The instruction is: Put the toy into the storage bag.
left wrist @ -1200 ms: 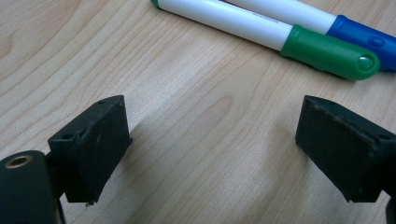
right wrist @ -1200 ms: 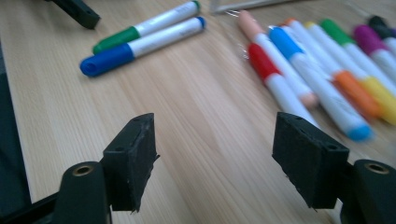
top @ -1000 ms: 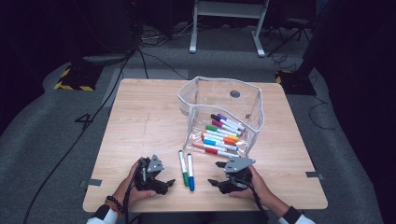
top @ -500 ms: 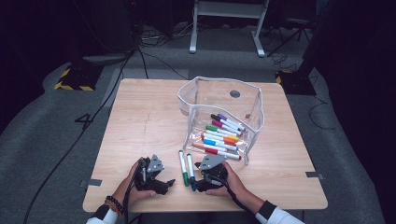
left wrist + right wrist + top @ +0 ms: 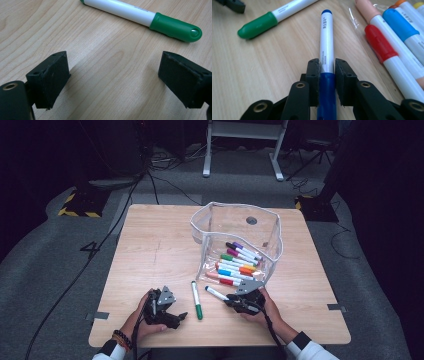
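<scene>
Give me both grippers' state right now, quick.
Left gripper: open, empty, near the green marker.
Right gripper: jaws have just been closing, shut on the blue marker.

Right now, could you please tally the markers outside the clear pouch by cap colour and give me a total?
green marker: 1
blue marker: 1
Total: 2

A wooden bench (image 5: 150, 250) stands on grey carpet (image 5: 45, 270) in a dark room, cables (image 5: 165, 185) and a white frame (image 5: 240, 145) behind.
</scene>
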A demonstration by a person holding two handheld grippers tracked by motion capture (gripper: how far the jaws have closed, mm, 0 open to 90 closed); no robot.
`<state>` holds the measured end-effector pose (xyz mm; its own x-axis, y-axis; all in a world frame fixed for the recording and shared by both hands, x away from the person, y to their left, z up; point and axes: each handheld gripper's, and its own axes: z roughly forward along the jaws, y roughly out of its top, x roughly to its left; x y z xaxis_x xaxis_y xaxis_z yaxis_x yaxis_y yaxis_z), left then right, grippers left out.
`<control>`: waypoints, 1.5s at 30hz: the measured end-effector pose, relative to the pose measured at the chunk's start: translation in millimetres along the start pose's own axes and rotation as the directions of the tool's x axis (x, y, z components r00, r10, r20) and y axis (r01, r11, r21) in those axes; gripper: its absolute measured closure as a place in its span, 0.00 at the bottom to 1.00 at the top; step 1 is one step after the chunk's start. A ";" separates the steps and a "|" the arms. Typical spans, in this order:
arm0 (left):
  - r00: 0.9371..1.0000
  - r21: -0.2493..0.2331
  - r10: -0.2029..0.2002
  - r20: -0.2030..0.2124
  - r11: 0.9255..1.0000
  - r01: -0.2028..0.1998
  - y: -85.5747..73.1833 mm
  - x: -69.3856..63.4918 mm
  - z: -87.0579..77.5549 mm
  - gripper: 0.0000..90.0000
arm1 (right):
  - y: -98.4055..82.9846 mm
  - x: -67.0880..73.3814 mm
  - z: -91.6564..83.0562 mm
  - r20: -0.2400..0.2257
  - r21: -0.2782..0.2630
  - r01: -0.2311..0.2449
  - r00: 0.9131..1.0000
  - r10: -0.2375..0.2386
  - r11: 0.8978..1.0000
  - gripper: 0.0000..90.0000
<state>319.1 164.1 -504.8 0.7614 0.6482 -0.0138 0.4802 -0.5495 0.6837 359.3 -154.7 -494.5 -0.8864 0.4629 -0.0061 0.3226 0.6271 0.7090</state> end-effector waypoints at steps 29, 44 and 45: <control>1.000 0.001 0.000 0.001 1.000 0.000 0.1 0.1 0.1 0.11 | 127.4 -78.9 -188.9 0.128 -0.163 0.158 0.982 -0.138 0.974 0.83; 1.000 0.001 0.000 0.002 1.000 0.000 0.1 0.1 0.1 0.11 | 135.2 -123.3 -122.8 0.110 0.072 0.053 0.992 -0.061 0.996 0.72; 1.000 0.001 0.000 0.002 1.000 0.000 0.1 0.1 0.1 0.11 | 134.8 -122.9 -122.7 0.115 0.065 0.045 0.992 -0.053 0.997 0.70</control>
<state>319.2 164.1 -504.8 0.7619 0.6475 -0.0151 0.4809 -0.5500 0.6828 471.0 -203.9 -311.7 -0.8580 0.4983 -0.1246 0.3028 0.6867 0.6608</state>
